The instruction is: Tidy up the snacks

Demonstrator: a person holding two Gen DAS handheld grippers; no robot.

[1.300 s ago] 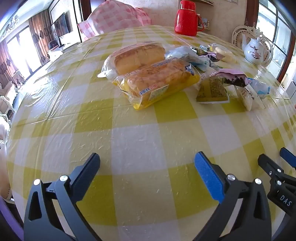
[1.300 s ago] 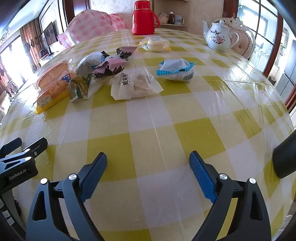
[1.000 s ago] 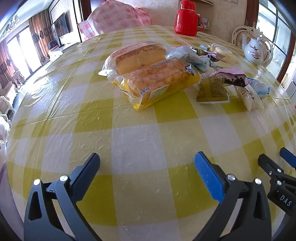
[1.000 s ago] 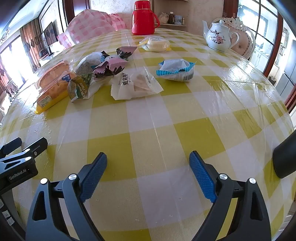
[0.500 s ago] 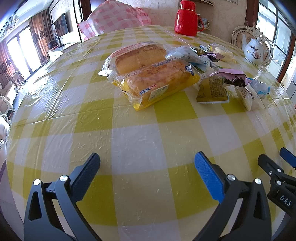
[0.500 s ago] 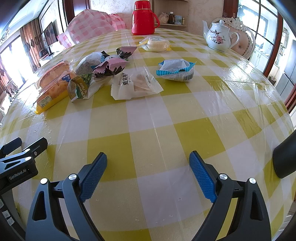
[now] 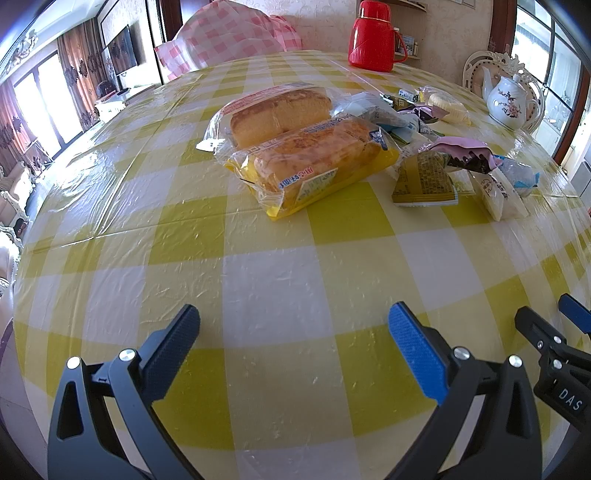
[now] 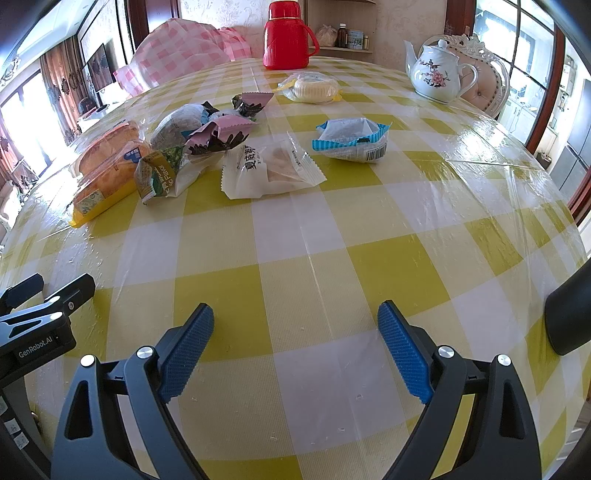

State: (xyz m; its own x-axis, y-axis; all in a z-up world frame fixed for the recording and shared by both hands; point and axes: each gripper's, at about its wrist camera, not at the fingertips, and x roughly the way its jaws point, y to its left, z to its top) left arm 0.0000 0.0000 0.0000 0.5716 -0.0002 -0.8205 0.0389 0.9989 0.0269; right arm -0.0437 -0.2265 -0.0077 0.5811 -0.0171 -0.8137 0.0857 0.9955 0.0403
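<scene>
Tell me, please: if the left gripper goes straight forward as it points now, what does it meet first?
Probably the yellow-wrapped bread pack. The left gripper is open over bare tablecloth, and that pack lies nearest ahead, though depth is uncertain.

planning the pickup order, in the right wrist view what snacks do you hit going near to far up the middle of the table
white pastry packet → blue-edged wrapper → clear bag with the pale round cake → red thermos, which is not a snack.

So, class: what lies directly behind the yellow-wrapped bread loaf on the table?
Behind the yellow-wrapped bread loaf lies a second bread loaf in clear wrap, the two packs touching. The front pack covers the second loaf's lower edge, so that part cannot be seen.
</scene>
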